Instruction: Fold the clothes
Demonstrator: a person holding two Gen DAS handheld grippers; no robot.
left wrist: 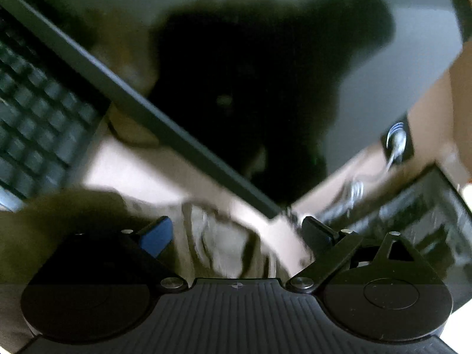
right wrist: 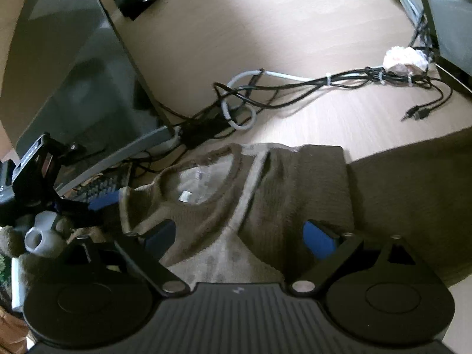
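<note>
several cables and a monitor crowd the brown sweater; both the left gripper and right gripper gape wide over it.

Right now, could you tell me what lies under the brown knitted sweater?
The brown knitted sweater rests on the light wooden desk; anything else beneath it is hidden by the fabric.
</note>
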